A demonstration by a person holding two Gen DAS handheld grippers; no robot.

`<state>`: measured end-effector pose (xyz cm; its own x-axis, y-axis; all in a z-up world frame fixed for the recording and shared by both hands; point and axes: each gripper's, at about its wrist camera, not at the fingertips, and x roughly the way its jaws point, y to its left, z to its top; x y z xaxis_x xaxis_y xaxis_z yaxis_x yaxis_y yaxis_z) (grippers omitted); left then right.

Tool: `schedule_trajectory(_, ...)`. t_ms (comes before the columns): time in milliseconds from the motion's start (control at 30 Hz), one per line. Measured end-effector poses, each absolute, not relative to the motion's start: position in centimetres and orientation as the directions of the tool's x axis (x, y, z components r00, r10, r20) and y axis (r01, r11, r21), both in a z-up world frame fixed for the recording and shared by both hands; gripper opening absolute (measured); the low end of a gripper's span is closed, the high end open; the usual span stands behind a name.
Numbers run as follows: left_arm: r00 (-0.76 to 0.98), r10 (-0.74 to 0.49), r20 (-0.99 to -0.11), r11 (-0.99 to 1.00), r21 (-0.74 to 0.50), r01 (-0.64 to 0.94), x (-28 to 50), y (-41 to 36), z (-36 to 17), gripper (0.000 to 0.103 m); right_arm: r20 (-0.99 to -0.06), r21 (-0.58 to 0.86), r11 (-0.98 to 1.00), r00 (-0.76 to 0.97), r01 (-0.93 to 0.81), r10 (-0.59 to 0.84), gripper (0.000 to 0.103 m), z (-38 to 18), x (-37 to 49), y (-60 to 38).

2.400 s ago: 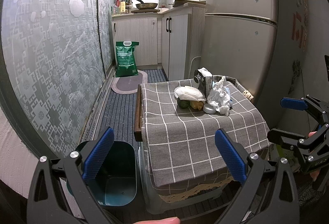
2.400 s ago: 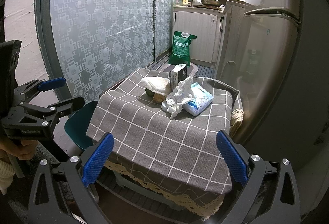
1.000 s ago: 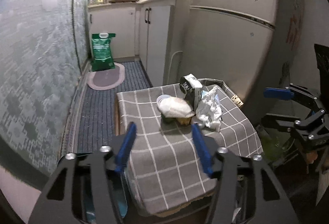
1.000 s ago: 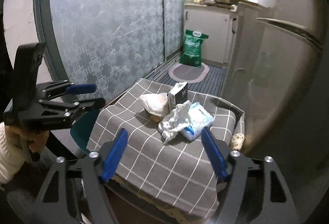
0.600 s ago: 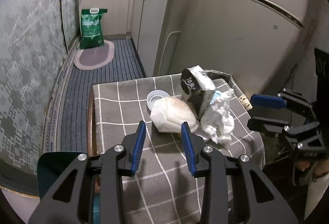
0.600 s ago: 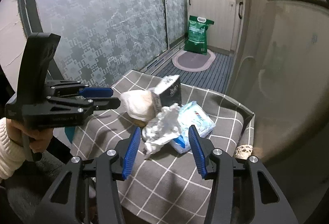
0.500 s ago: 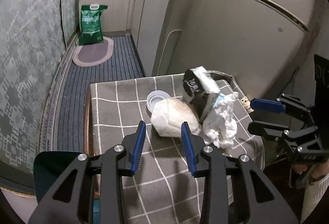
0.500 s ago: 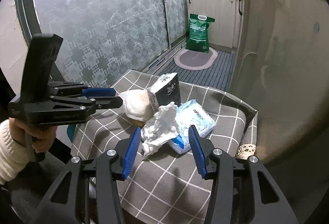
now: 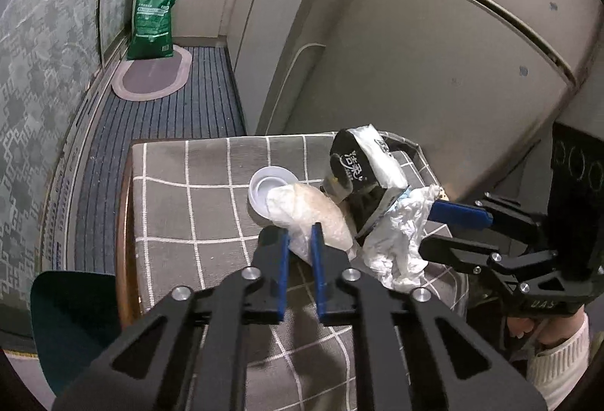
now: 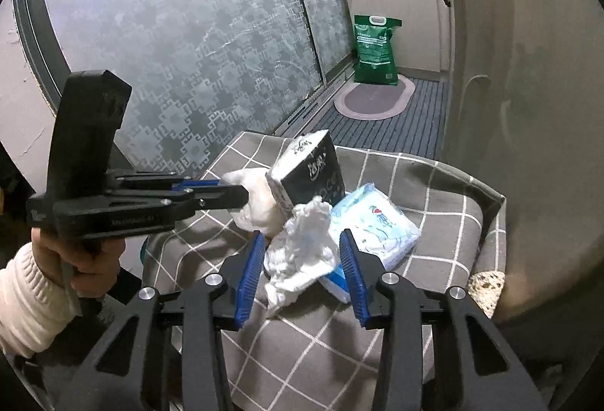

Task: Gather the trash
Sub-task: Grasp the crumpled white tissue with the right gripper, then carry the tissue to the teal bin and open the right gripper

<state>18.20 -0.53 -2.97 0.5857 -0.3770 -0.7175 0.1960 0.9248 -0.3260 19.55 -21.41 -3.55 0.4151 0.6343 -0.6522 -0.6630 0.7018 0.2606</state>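
We work over a small table (image 9: pixel 181 207) draped in a grey checked cloth, where the trash sits bunched together toward its far right side. Our left gripper (image 9: pixel 300 233) has its blue pads pinched on the near edge of a white plastic bag (image 9: pixel 309 210), which lies against a small white bowl (image 9: pixel 266 186). Our right gripper (image 10: pixel 300 252) straddles a crumpled white tissue (image 10: pixel 302 248); its jaws are closing, the pads just beside the wad and not yet pressing it. A dark tissue box (image 10: pixel 313 173) stands just behind, and a blue wet-wipe pack (image 10: pixel 377 226) lies to the right. A teal bin (image 9: pixel 68 320) stands beside the table.
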Motion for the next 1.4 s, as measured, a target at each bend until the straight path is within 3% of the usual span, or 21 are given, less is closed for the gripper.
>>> schedule_trajectory(167,0.599,-0.376,-0.707,0.927,-0.299,0.228,17.6,-0.9,-2.5,0.003,-0.684,0.175,0.735,0.456,-0.655,0.569,0.041,-3.9,19.6,-20.2)
schedule_trajectory(267,0.609,-0.364,-0.705,0.932,-0.274,0.239,17.2,-1.0,-2.1,0.003,-0.699,0.147,0.742,0.463,-0.654,0.546,0.029,-4.4,19.6,-19.5)
schedule_trajectory(333,0.62,-0.354,-0.7,0.935,-0.259,0.242,16.6,-0.9,-1.7,0.003,-0.701,0.134,0.747,0.47,-0.652,0.536,0.013,-4.4,19.6,-19.3)
schedule_trajectory(400,0.632,-0.35,-0.691,0.937,-0.251,0.245,16.2,-0.7,-1.3,0.003,-0.699,0.12,0.749,0.481,-0.651,0.53,0.01,-3.9,19.3,-18.9)
schedule_trajectory(867,0.748,-0.289,-0.598,0.956,-0.224,0.19,10.9,3.7,3.2,0.002,-0.584,0.137,0.717,0.528,-0.684,0.616,0.01,1.0,14.8,-18.0)
schedule_trajectory(1067,0.763,-0.201,-0.615,0.977,-0.186,0.108,9.2,7.3,2.4,0.002,-0.588,0.116,0.657,0.482,-0.745,0.65,0.01,1.5,13.6,-12.7)
schedule_trajectory(1400,0.687,-0.062,-0.724,0.995,-0.1,-0.016,6.9,13.4,-3.1,0.002,-0.616,0.109,0.561,0.387,-0.821,0.686,0.01,0.7,12.5,-5.1)
